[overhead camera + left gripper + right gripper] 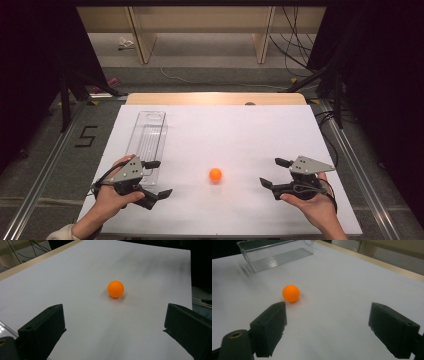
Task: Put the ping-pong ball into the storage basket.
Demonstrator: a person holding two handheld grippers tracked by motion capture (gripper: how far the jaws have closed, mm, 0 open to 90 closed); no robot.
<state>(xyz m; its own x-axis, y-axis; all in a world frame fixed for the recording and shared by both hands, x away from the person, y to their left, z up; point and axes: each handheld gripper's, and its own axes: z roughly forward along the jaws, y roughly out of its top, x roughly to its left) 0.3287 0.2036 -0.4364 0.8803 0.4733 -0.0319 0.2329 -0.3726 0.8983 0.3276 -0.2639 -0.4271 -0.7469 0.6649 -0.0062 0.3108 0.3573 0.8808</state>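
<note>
An orange ball (215,174) rests on the white table top (225,135), between my two grippers. My left gripper (159,178) is open at the ball's left, jaws pointing toward it with nothing between them. In the left gripper view the ball (115,289) lies ahead of the gripper (115,325), beyond the jaw tips. My right gripper (274,172) stands open to the ball's right, also empty. In the right gripper view the ball (291,293) sits just past the left jaw of the gripper (327,320).
A clear plastic tray (149,137) lies on the table's left side, just behind my left gripper; the tray (274,252) appears far off in the right gripper view. The table's wooden far edge (215,98) runs along the back. Cables cross the floor beyond.
</note>
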